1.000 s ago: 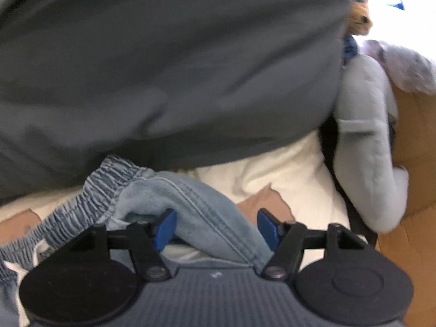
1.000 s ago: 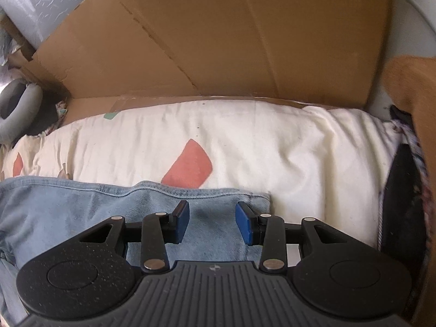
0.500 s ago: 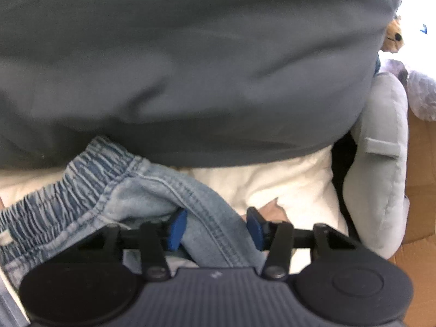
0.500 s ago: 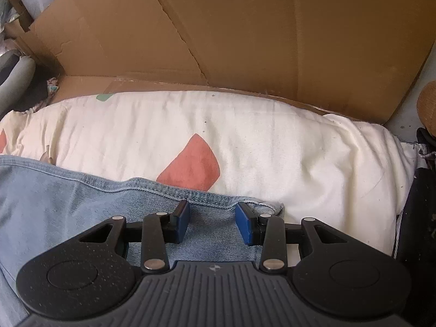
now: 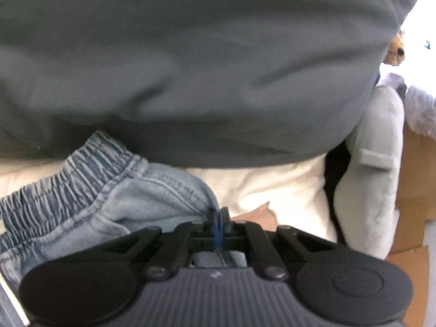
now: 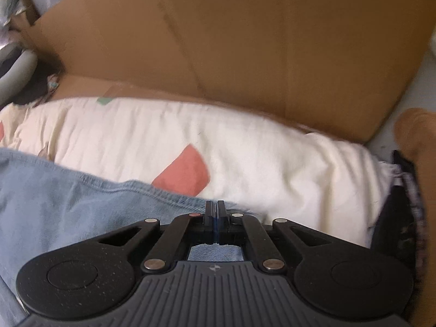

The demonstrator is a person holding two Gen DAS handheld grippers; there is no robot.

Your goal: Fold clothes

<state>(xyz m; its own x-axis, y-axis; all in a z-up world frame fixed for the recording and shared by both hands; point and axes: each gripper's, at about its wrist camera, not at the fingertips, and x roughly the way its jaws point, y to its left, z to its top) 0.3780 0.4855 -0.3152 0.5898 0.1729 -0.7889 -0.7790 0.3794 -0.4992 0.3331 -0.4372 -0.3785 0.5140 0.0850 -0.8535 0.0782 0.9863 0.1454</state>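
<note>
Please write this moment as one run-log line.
left gripper: shut on light blue denim shorts | right gripper: shut on shorts hem | stage: grasped

Home bedroom, patterned duvet [image 6: 245,147], neck pillow [image 5: 376,163] (grey), soft toy [image 5: 396,51]

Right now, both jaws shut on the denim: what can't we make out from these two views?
- Denim shorts, left wrist view: the lower part is cut off by the left edge and hidden behind the left gripper.
- Right wrist view: the hem under the right gripper is hidden, so the fold state is unclear.
- Grey garment: blurred, fills the frame, type unclear.
- Plush toy: tiny, overexposed.
</note>
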